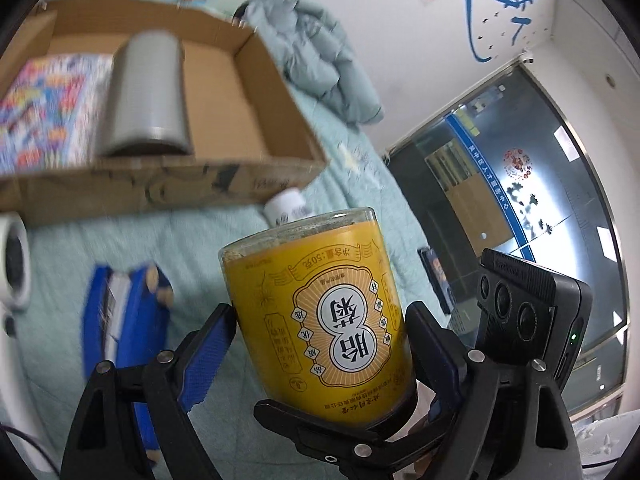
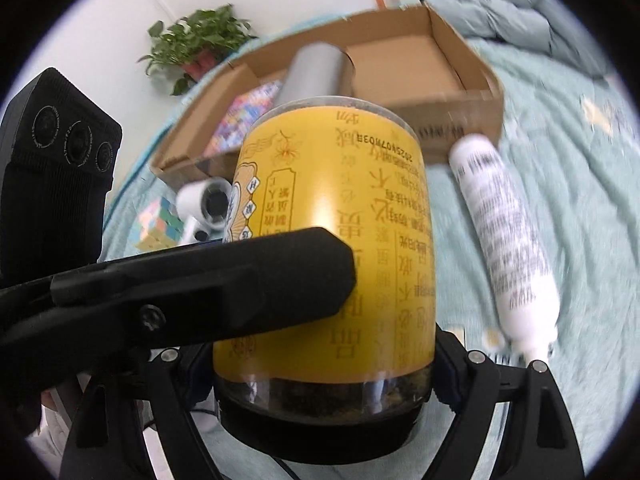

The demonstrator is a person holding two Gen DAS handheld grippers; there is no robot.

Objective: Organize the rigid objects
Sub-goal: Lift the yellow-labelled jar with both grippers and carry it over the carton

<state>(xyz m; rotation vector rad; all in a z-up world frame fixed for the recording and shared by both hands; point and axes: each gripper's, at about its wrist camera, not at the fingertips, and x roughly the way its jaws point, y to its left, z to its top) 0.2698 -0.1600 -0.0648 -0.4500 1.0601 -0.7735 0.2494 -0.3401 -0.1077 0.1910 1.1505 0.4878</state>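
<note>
A clear jar with a yellow label (image 1: 320, 300) (image 2: 340, 220), dark cap toward the cameras, is held above the bed between both grippers. In the left wrist view my left gripper (image 1: 320, 312) is shut on it, the blue pads (image 1: 208, 352) pressing its sides. In the right wrist view my right gripper (image 2: 320, 344) grips the same jar near its cap end. One black finger of the left gripper (image 2: 240, 280) crosses in front and hides the right gripper's left finger. The cardboard box (image 1: 248, 184) (image 2: 460, 120) lies beyond, holding a grey cylinder (image 1: 148, 92) (image 2: 316, 68) and a colourful flat pack (image 1: 44, 112) (image 2: 248, 112).
On the pale green quilt (image 1: 360, 184) lie a white tube bottle (image 2: 504, 248) (image 1: 286, 206), a blue pack (image 1: 120, 312), a white round device (image 2: 212, 200), a pastel puzzle cube (image 2: 160, 220) and a dark flat item (image 1: 436, 280). A grey-blue jacket (image 2: 520, 12) and a plant (image 2: 196, 44) sit behind the box.
</note>
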